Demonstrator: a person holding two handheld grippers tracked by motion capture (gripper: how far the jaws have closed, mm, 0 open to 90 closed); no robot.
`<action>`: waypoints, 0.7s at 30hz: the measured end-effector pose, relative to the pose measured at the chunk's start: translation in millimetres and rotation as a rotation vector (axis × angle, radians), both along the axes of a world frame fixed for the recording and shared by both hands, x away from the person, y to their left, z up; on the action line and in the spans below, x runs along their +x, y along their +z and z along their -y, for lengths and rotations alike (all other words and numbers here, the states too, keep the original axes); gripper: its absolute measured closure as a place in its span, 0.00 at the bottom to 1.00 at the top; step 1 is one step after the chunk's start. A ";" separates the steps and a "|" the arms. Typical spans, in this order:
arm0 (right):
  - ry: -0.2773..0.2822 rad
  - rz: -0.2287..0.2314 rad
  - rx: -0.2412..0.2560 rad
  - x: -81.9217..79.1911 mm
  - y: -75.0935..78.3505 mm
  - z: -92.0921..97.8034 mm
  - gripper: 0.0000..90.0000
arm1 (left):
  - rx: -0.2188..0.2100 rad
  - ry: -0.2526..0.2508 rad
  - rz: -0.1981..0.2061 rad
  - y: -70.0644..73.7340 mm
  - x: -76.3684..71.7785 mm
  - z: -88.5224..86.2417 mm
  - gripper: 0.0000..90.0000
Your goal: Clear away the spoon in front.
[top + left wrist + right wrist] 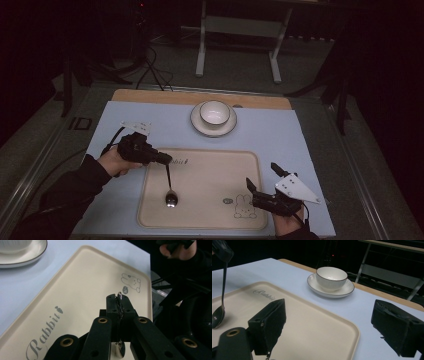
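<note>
Spoon is held by its handle end between the closed jaws of the left tongs, and it hangs down almost upright, with the bowl resting on the beige tray or just above it; which of the two cannot be told. In the left gripper view the thin handle of the spoon is seen pinched between the two black jaws of the left tongs, and a small part of the bowl is seen below them. In the right gripper view the spoon is seen at the left edge, its bowl close to the tray surface.

The tray lies on a pale blue mat that covers the worktop. A rabbit drawing is printed near the right front corner of the tray, and the word "Rabbit" near its left far corner.

The right tongs are kept over the right front part of the tray, near the rabbit drawing, with the jaws wide apart and nothing between them. In the right gripper view the two jaws of the right tongs are seen well apart.

A white bowl is placed on a white saucer at the far side of the mat, well apart from the tray.
</note>
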State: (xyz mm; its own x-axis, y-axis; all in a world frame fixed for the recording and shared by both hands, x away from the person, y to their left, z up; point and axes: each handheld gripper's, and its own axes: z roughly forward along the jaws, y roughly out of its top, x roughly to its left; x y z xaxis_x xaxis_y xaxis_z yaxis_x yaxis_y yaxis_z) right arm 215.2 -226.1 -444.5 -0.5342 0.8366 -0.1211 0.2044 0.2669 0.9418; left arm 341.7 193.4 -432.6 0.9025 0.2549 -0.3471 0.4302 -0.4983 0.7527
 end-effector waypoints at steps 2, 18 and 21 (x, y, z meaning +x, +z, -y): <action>0.001 0.001 0.000 -0.1 0.1 0.1 0.14 | -0.001 -0.008 -0.006 -1.0 1.1 0.4 0.99; 0.003 -0.003 -0.002 -0.1 -0.2 -0.1 0.14 | -0.040 0.082 0.016 -17.8 13.9 1.7 0.91; 0.004 -0.003 -0.002 -0.2 -0.1 -0.2 0.14 | -0.044 0.098 0.030 -20.4 15.9 2.1 0.89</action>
State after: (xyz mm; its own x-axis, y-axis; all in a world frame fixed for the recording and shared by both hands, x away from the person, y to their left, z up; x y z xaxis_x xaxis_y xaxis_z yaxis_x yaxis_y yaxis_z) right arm 215.0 -226.0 -444.6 -0.5379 0.8343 -0.1208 0.2065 0.2693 0.9407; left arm 357.6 191.3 -453.0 0.8843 0.3272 -0.3332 0.4521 -0.4214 0.7861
